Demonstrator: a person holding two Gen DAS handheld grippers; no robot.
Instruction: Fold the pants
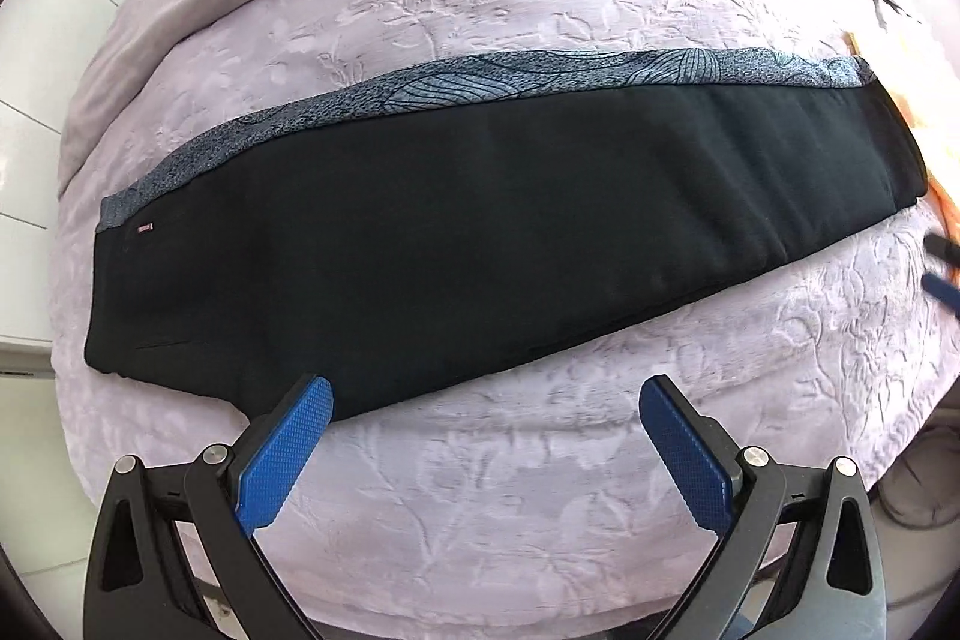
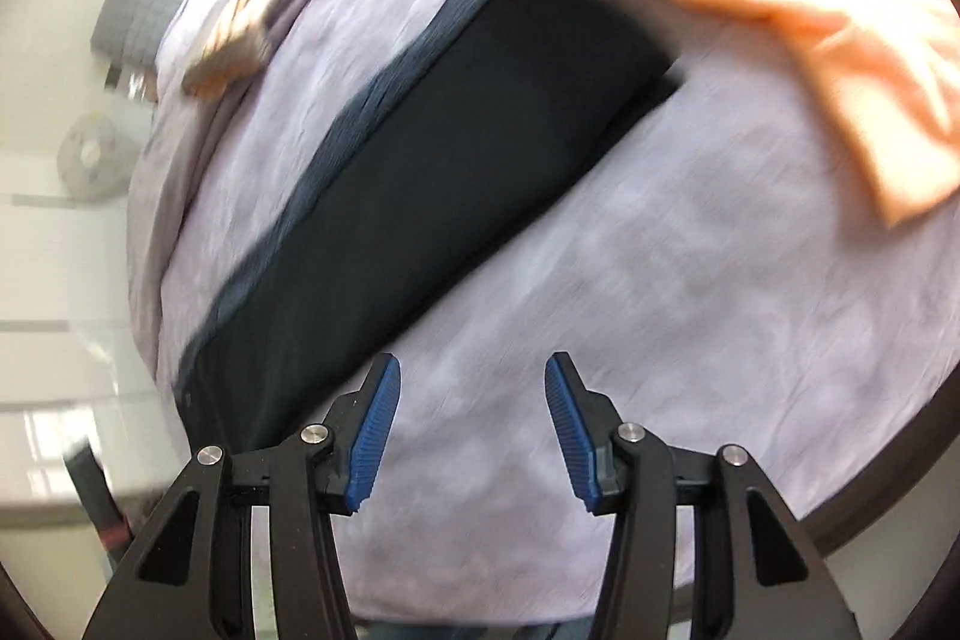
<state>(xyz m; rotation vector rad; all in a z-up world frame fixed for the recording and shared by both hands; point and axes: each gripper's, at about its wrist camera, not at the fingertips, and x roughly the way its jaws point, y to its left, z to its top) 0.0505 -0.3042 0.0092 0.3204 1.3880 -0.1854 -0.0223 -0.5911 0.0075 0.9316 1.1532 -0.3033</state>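
The pants [image 1: 480,232] lie folded lengthwise on the bed [image 1: 540,490]; beside them the left gripper [image 1: 486,400] and right gripper [image 2: 471,379] hover spread, empty, probably ready for the next fold.

Black pants [image 1: 480,232] lie flat and lengthwise across a lilac embossed bed cover [image 1: 480,490], folded leg over leg, a blue-grey patterned strip [image 1: 540,76] showing along the far edge. Left gripper [image 1: 486,400] hangs above the near edge, jaws wide apart and empty, one blue pad [image 1: 282,454] over the hem. Right gripper's blue tips [image 1: 942,262] show at the right edge.
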